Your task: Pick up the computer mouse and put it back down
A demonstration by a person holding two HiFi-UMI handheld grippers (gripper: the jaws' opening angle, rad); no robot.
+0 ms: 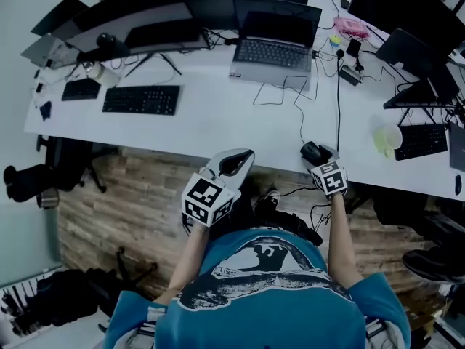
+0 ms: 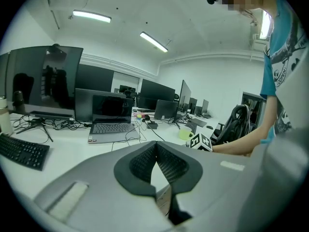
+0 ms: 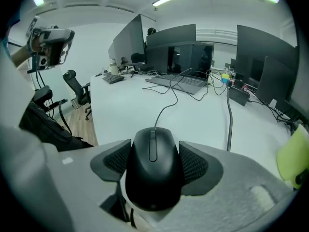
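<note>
A black wired computer mouse (image 3: 153,170) sits between the pads of my right gripper (image 3: 154,154), which is shut on its sides. In the head view the mouse (image 1: 312,152) and right gripper (image 1: 317,155) are at the front edge of the white desk (image 1: 218,122). I cannot tell whether the mouse rests on the desk or is lifted. Its cable (image 3: 169,103) runs away across the desk. My left gripper (image 1: 234,163) hovers off the desk's front edge, left of the mouse. Its pads (image 2: 169,162) meet with nothing between them.
An open laptop (image 1: 275,49) stands at the back centre and a black keyboard (image 1: 142,99) lies to the left. A yellow-green cup (image 1: 386,138) and another keyboard (image 1: 421,139) are to the right. Monitors line the desk's far side. An office chair (image 1: 51,169) stands below the desk's left end.
</note>
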